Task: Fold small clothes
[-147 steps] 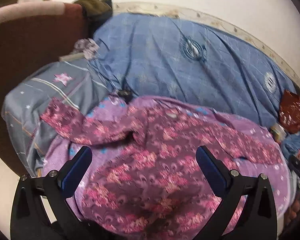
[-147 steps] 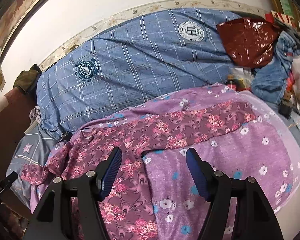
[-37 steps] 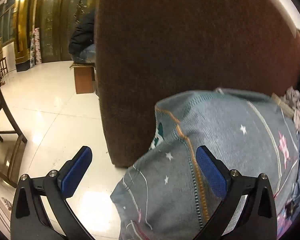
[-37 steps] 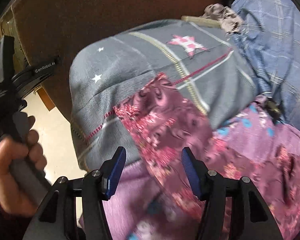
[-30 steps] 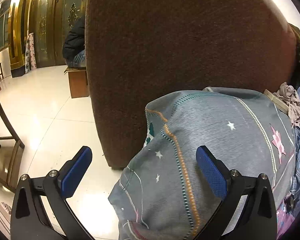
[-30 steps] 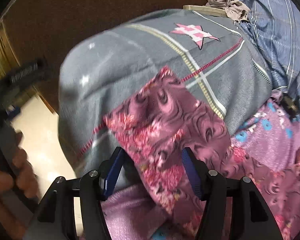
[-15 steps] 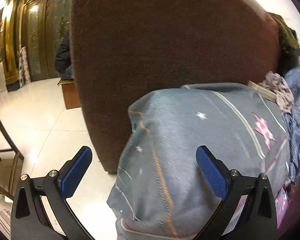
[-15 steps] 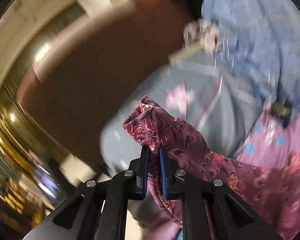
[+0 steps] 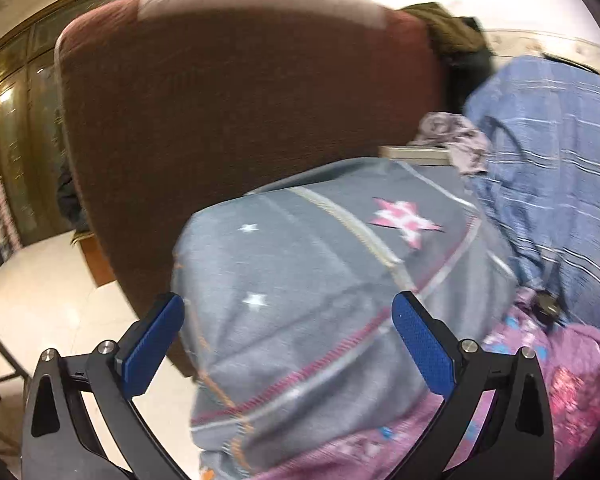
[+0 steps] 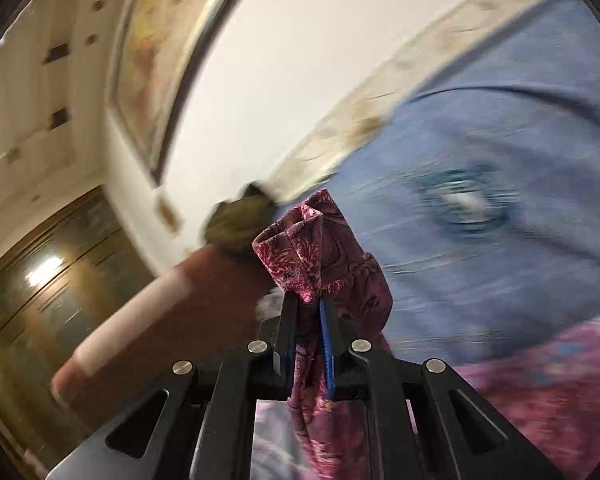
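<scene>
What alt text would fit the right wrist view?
The right gripper is shut on a bunched end of a maroon floral garment, held up in front of a blurred blue plaid quilt. A brown padded headboard and a white wall lie behind.

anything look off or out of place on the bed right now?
Nothing damaged or spilled. One oddity: a crumpled pale cloth lies bunched on a flat book-like item at the headboard. The right gripper is shut on the floral garment; the left gripper is open, empty.
</scene>
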`<state>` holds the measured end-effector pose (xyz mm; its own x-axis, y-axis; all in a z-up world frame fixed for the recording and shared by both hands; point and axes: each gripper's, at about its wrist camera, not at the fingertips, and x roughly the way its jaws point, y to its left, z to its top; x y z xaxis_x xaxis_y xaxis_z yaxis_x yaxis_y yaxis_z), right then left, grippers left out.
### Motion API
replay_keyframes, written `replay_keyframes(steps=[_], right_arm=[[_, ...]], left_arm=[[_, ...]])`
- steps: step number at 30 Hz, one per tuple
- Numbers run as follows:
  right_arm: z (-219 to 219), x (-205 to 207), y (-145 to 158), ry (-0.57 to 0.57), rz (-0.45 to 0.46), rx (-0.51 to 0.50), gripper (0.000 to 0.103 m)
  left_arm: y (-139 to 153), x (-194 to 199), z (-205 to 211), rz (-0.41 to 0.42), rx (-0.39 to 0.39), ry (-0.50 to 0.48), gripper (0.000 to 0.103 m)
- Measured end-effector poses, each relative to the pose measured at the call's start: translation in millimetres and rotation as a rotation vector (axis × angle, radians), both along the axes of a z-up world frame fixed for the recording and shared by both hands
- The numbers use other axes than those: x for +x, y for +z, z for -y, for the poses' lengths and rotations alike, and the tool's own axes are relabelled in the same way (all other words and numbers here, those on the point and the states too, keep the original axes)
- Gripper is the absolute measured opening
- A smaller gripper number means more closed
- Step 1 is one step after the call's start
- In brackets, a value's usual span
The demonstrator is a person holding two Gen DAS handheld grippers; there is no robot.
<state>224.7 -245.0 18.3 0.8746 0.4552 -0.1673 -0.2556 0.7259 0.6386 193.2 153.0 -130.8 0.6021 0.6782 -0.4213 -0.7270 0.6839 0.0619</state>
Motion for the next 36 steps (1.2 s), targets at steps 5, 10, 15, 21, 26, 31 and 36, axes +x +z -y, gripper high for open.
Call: replay_keyframes(steps=[5, 10, 15, 21, 26, 31, 36], right_arm=[[88, -47, -87, -0.185, -0.243, -0.068, 0.015], [138, -107, -169, -0.342, -0.537, -0.195, 0.016], [144, -116, -182, -0.343, -0.577, -0.178, 0.017], [91, -67, -170, -0.265, -0.498, -0.280, 0.031], [89, -22, -221, -0.284, -0.637, -0.256, 0.029], [98, -27, -246, -0.295, -0.742, -0.225, 0.026], [98, -56, -217, -0.311, -0.596, -0.228, 0.054]], left_arm=[[-4, 9, 37, -0.039, 0.029, -0.112, 0.103], [-12, 15, 66, -0.076, 0.051, -0.189, 0.103], [-21, 18, 99, -0.104, 0.016, -0.320, 0.103], [-32, 26, 165, -0.143, 0.073, -0.584, 0.103], [-82, 66, 210, -0.434, 0.190, -0.652, 0.103], [-96, 83, 197, -0.538, 0.116, -0.616, 0.103], [-96, 79, 191, -0.511, 0.143, -0.589, 0.103]])
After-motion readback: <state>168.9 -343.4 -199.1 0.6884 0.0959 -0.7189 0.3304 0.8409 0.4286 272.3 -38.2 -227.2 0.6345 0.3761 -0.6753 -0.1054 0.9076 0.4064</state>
